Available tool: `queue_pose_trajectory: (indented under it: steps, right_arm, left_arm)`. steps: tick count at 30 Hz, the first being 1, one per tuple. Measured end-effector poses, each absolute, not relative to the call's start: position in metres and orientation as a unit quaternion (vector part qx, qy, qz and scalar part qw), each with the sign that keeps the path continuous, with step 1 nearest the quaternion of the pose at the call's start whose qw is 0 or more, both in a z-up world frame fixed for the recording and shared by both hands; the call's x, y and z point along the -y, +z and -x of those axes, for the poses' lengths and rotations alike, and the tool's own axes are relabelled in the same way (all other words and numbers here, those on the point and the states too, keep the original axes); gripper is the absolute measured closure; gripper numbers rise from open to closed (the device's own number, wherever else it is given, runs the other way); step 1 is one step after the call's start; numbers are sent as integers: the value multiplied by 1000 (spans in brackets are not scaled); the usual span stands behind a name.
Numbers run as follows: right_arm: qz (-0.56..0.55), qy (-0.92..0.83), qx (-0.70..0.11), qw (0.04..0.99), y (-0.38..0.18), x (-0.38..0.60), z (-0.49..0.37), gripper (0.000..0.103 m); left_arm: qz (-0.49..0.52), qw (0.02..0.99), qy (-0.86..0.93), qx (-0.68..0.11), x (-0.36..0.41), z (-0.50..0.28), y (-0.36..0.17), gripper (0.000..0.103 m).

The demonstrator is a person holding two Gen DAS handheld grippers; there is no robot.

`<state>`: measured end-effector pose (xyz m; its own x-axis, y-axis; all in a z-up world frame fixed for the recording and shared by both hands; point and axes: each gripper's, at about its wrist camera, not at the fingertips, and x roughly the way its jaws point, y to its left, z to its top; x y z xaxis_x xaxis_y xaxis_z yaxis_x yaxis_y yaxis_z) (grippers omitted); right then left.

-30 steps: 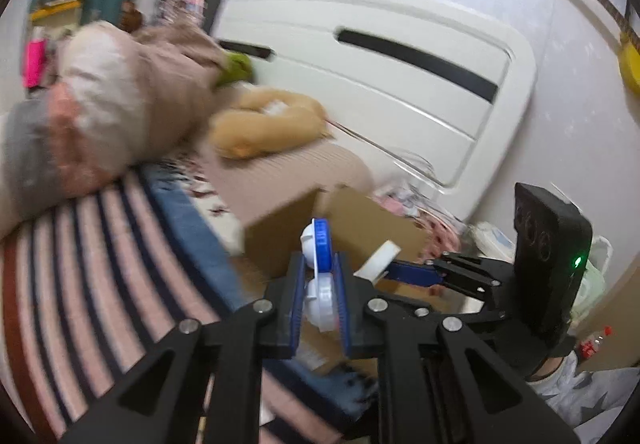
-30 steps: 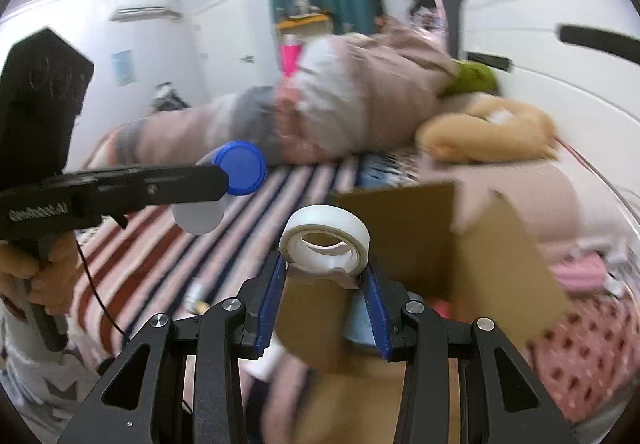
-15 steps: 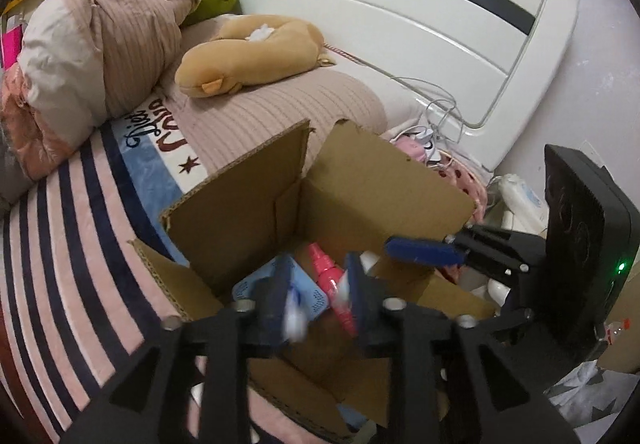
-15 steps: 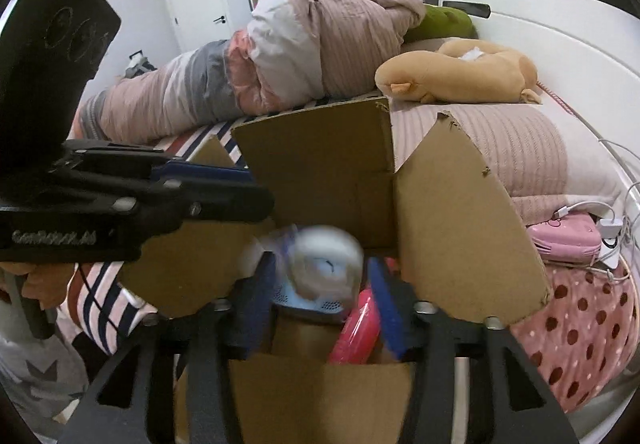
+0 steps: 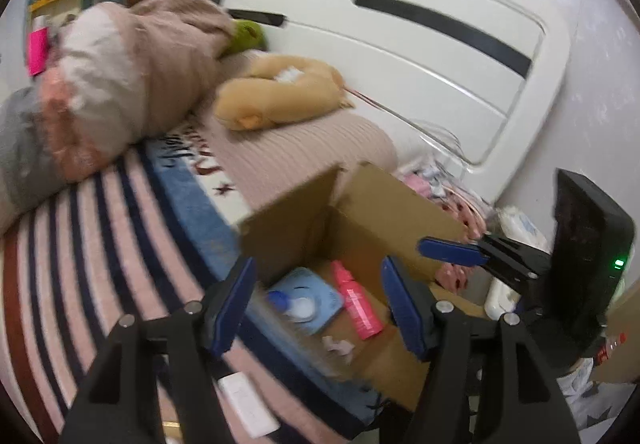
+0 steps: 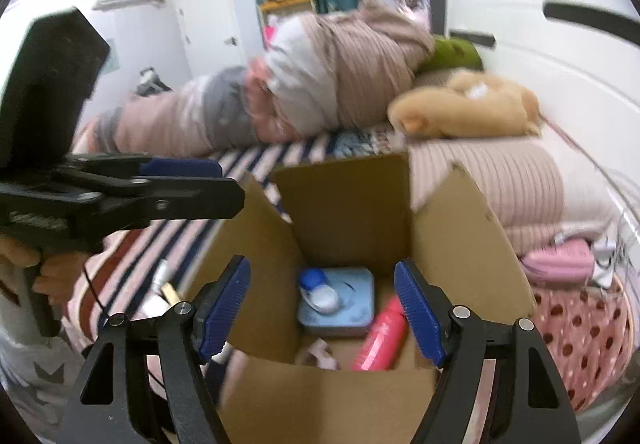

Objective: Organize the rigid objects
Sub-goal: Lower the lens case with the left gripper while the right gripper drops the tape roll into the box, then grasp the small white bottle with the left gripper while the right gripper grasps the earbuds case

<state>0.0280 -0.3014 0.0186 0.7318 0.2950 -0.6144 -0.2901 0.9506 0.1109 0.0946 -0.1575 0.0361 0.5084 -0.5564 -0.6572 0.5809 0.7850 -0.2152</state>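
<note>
An open cardboard box [image 6: 360, 212] [image 5: 384, 212] stands on the bed. Inside lie a light-blue square tin [image 6: 352, 304] [image 5: 316, 298], a white bottle with a blue cap [image 6: 320, 290] [image 5: 294, 304] on top of it, a pink tube [image 6: 382, 340] [image 5: 358, 304] and a small pale object [image 6: 320, 354]. My left gripper [image 5: 318, 308] is open and empty above the box's near-left corner. My right gripper [image 6: 324, 310] is open and empty over the box's inside. Each gripper shows in the other's view, the right one [image 5: 452, 250] and the left one [image 6: 180, 180].
The striped blanket [image 5: 80, 244] covers the bed, with a bundled duvet [image 6: 320, 84], a tan plush toy [image 5: 280, 96] and a ribbed pillow [image 6: 500, 180]. The white headboard [image 5: 400, 36] is behind. A white flat item [image 5: 248, 408] lies on the blanket beside the box.
Both grippers have opened. The blue-capped bottle left my left gripper and the tape roll left my right gripper; the bottle now lies in the box. Both grippers have risen slightly.
</note>
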Motion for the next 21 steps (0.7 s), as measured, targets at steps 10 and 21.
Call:
queue_pose_trajectory:
  steps: [10, 21]
  right_arm:
    - [-10, 277, -266, 923, 40, 210, 0, 31]
    - [-8, 341, -420, 841, -73, 107, -28, 31]
  left_arm:
    - [36, 913, -214, -346, 7, -62, 29, 37]
    - [94, 892, -150, -417, -83, -57, -80, 37]
